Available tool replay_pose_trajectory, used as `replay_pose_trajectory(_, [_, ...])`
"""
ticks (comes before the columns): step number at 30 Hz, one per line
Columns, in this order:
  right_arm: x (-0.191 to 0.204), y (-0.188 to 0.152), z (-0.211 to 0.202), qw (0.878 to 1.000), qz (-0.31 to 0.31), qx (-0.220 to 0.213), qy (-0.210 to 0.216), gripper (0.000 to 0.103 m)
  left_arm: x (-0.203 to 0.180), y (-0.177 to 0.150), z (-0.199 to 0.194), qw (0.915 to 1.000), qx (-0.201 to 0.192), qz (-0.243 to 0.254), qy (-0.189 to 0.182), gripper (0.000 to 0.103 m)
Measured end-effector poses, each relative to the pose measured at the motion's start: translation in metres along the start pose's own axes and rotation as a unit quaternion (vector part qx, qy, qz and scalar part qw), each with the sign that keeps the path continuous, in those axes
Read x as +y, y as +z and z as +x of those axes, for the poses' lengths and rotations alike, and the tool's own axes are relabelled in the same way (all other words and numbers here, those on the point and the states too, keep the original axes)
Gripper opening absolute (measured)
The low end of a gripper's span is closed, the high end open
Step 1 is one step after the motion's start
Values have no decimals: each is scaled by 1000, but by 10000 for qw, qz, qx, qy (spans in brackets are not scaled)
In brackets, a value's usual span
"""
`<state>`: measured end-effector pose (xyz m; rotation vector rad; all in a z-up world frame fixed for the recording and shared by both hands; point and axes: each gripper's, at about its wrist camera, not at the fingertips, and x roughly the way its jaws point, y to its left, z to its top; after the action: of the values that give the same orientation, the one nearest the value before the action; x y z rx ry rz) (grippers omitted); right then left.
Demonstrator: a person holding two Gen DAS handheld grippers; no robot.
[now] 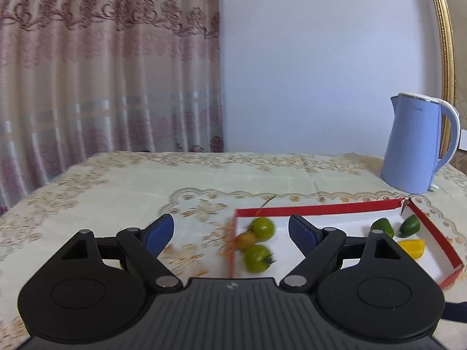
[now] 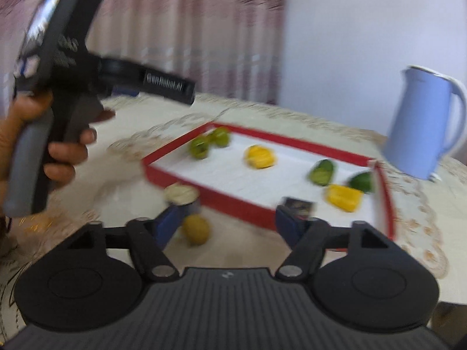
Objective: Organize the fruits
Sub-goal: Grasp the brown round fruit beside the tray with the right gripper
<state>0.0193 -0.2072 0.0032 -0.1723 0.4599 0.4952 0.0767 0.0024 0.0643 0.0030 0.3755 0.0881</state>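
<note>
Over a shallow red-walled tray (image 1: pixel 321 207) of round glossy fruits (image 1: pixel 262 229), both tools (image 1: pixel 230 230) (image 2: pixel 236 218) gape empty

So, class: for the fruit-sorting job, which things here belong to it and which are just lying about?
Belongs to the job:
- red tray
- green fruits
- yellow pieces
- yellowish fruit outside the tray

Just lying about:
- blue kettle
- patterned tablecloth
- curtain
</note>
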Motion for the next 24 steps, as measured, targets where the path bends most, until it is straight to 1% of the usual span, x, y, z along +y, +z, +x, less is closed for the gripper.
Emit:
replay_pose_trajectory(1, [5,0,4,9999,-96,64,67,59,6,-4,-6,10000,25,-69,-3,86])
replay_pose_trajectory(2, [9,1,8,9997,-168,121,123,57,11,-7,-9,9999,68,-157,-9,86])
replay_pose_trajectory(4, [13,-1,15,9993,-234,226,211,50,20,-14,-13,9993,216,-314,-41,86])
replay_pose_trajectory(5, [14,0,19,9990,-258,285,230,49,23,-17,-13,9989,288,-367,-55,86])
replay_pose_trajectory(7, [17,0,25,9986,-293,370,230,41,30,-24,-13,9978,432,-481,-129,86])
replay_pose_trajectory(10, [17,-2,32,9980,-329,483,238,34,38,-32,-12,9960,601,-622,-226,86])
replay_pose_trajectory(13, [17,-3,41,9973,-361,604,214,29,41,-38,-15,9946,667,-723,-338,86])
replay_pose_trajectory(16, [19,-4,44,9969,-390,639,240,26,36,-41,-20,9953,652,-597,-392,86])
replay_pose_trajectory(19, [18,-3,32,9981,-392,472,32,26,27,-44,-25,9958,662,-378,-507,86])
replay_pose_trajectory(22, [1,-3,11,9996,-9,237,-160,26,13,-49,-30,9951,662,-124,-729,86])
replay_pose_trajectory(24, [-14,-7,0,9992,233,146,-305,26,-1,-52,-36,9948,575,133,-832,86])
